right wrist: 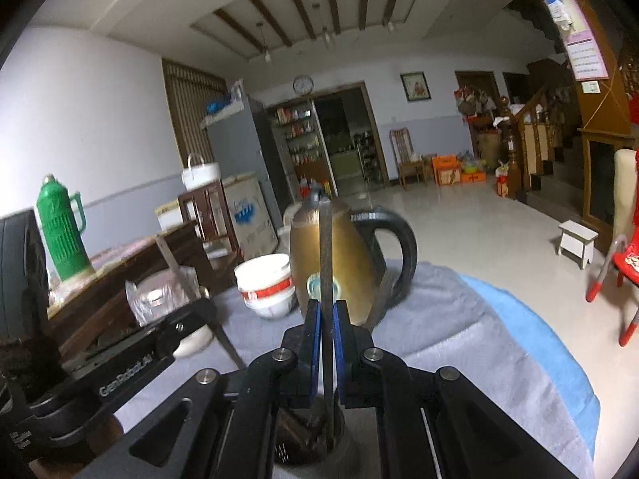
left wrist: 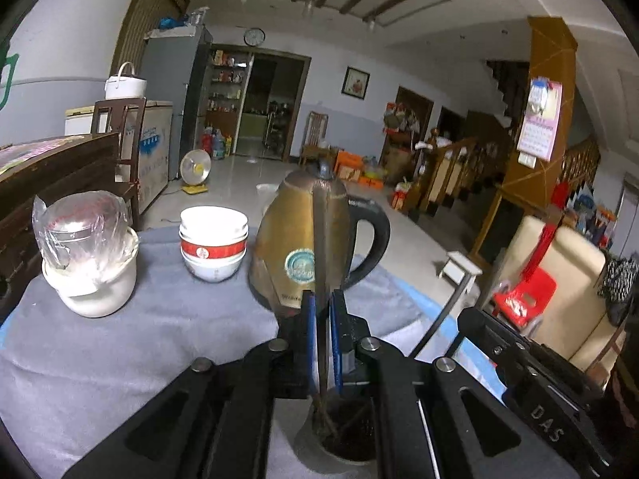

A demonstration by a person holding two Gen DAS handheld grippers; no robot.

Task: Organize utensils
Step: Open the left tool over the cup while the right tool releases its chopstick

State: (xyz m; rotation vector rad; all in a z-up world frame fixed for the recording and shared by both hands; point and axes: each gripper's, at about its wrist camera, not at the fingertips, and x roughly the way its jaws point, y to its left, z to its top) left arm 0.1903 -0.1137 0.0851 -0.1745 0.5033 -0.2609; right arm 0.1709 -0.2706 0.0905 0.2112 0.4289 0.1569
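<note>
Nearest the lens in both wrist views: a round metal utensil cup (left wrist: 347,439), dark inside, standing at the near edge of the grey cloth-covered tabletop (left wrist: 131,359), directly under both tools.

Left gripper (left wrist: 323,311): blue pads drawn narrow around a thin dark flat utensil handle (left wrist: 321,239). The handle stands upright, its lower end down in the cup among other dark sticks. Whether the pads actually press on it cannot be told; a thin gap seems to show on each side.

Right gripper (right wrist: 326,315): blue pads narrow, closed on a second thin dark utensil handle (right wrist: 326,247), also upright, lower end inside the cup (right wrist: 311,439).

The two tools sit side by side over the cup, the left tool's black body showing at the left of the right wrist view.

Mid tabletop: brass-coloured electric kettle with black handle (left wrist: 307,247), just behind the cup. Left of it, a stack of white bowls with a red band (left wrist: 213,243). Near the left edge, a white ceramic jar topped with a clear plastic bag (left wrist: 90,255).

Beyond the left edge: dark wooden cabinet (right wrist: 120,271), green thermos flask (right wrist: 60,231) on it.
</note>
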